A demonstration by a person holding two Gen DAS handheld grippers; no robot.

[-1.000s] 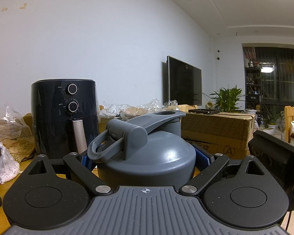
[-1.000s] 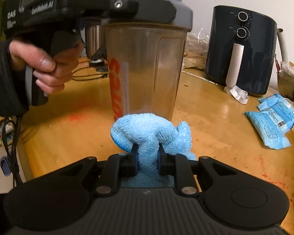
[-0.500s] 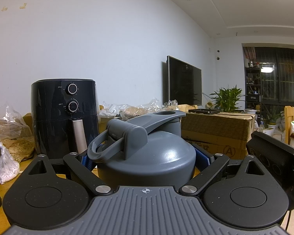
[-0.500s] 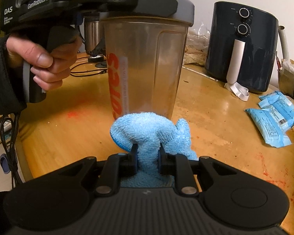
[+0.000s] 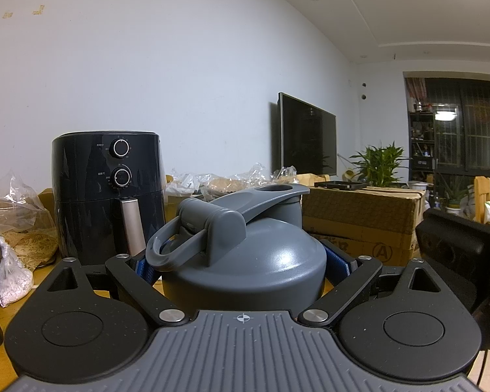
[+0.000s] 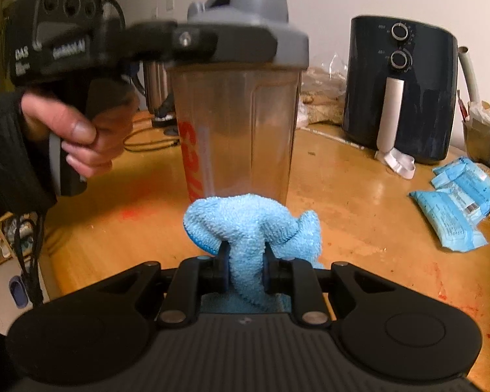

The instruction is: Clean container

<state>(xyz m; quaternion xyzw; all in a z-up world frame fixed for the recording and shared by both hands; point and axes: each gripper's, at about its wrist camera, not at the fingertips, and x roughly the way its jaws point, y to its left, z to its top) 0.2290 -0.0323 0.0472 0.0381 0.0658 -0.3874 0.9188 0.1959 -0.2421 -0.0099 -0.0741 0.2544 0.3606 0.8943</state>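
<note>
A clear shaker bottle (image 6: 235,130) with red lettering and a grey flip-top lid (image 5: 245,254) stands upright on the wooden table (image 6: 359,222). My left gripper (image 5: 243,269) is shut on the lid's sides; in the right wrist view it reaches in from the left (image 6: 192,42). My right gripper (image 6: 245,258) is shut on a bunched blue cloth (image 6: 251,225). The cloth sits against the bottle's lower front wall.
A dark air fryer (image 6: 401,98) stands behind on the right, also in the left wrist view (image 5: 107,192). Blue snack packets (image 6: 454,209) lie at the right. Cardboard box (image 5: 362,219), plastic bags (image 5: 13,228) and metal cups (image 6: 155,88) stand behind.
My right gripper with the cloth has dropped lower against the bottle, so the lid and left gripper now show higher up. The left gripper's hold is unchanged.
</note>
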